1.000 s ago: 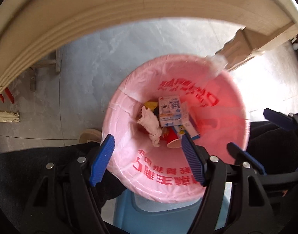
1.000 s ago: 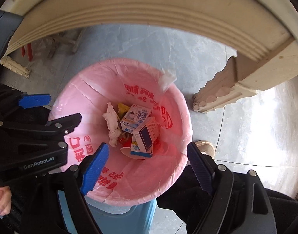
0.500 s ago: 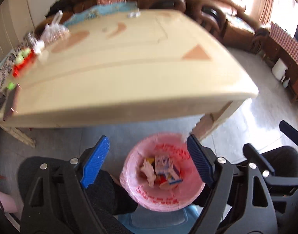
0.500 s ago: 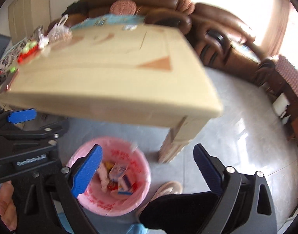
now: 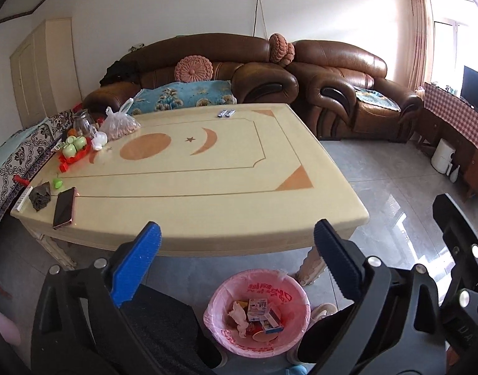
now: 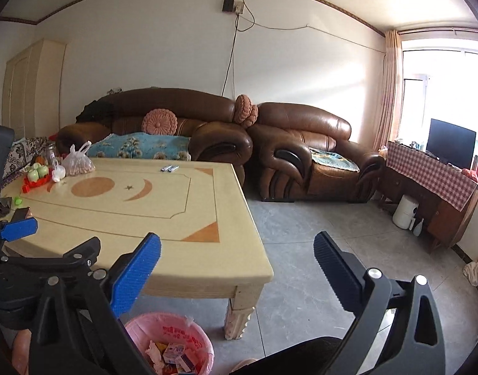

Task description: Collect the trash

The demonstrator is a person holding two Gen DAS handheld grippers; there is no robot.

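While the left gripper [image 5: 236, 247] tilts down toward the near table edge, its jaws are spreading apart with nothing between the blue pads [image 5: 136, 262]. Below, on the floor just near of the table [image 5: 207, 218], sits the bin with pink liner [image 5: 221, 334]; cartons [image 5: 264, 311] and crumpled tissue [image 5: 237, 312] lie inside. The bin stands between the person's dark-trousered legs [image 5: 164, 318], close to the table's near right leg [image 5: 311, 265]. A phone [image 5: 64, 207] lies at the table's near left edge. Most of the tabletop is bare. At far right the right gripper's black frame shows beside this one.

From the right wrist: right gripper [image 6: 237, 264] points more level, across the table's near right corner toward open grey floor [image 6: 317, 250]. Jaws widening, empty. Floor runs clear to the brown sofas [image 6: 301, 153] far and the checked-cloth cabinet [image 6: 432, 175] right. Bin rim shows at bottom left, trash inside. The left gripper's frame sits at left.
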